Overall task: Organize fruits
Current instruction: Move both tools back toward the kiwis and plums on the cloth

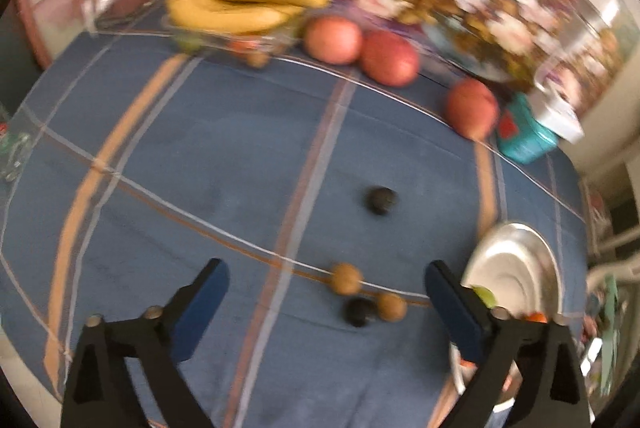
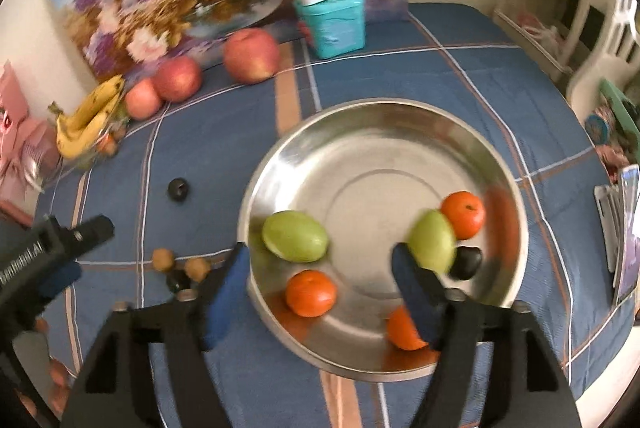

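Left tool (image 1: 326,292) wide open, empty, over small brown fruits (image 1: 346,278) on counter (image 1: 160,155), likely next to collect. Right tool (image 2: 320,276) open, empty, above steel bowl (image 2: 516,228) holding green fruit (image 2: 296,236) and oranges (image 2: 311,292).

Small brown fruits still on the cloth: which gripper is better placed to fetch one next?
Left. The left gripper hangs open right over the two brown fruits and a dark one. The right gripper is open over the metal bowl.
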Demonstrator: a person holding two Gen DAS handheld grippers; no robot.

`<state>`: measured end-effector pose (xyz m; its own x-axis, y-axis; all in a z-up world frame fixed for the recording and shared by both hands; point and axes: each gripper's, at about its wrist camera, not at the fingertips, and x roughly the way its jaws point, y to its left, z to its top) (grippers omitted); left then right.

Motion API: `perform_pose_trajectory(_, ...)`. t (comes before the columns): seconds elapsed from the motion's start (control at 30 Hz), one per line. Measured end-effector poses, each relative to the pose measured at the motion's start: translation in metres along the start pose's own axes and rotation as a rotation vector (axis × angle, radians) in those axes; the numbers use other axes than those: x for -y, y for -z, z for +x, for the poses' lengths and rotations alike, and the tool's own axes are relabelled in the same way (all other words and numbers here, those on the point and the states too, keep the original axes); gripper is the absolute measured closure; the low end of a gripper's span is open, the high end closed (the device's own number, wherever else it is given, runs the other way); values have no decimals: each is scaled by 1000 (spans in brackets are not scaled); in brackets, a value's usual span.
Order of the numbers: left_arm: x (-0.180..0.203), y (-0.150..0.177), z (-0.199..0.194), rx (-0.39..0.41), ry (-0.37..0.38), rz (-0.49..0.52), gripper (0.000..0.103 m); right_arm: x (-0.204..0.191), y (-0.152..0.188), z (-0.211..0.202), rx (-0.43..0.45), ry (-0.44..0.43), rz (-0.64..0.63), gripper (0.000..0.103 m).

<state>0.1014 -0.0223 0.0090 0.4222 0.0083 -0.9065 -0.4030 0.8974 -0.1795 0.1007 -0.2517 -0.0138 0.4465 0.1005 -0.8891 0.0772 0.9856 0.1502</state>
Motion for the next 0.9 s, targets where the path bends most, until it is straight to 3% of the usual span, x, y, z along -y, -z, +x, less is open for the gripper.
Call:
perform_pose_trajectory(0.2,-29,-8,5,17,-77,-73,0,-12,5,4,37,19,-40,3)
perform_pose_trajectory(0.37,-45,-14,3,42,-91,-101,0,-16,4,4,68,4,-30,3)
perform_pose_trajectory(0.57,-49,-23,1,83,-107,-77,0,-25,4,12,46,-3,-33,3)
perform_pose_trajectory(0.9,-51,-43,-2,140,-59,-38,0,-45,-13,12,88,-86,-41,3)
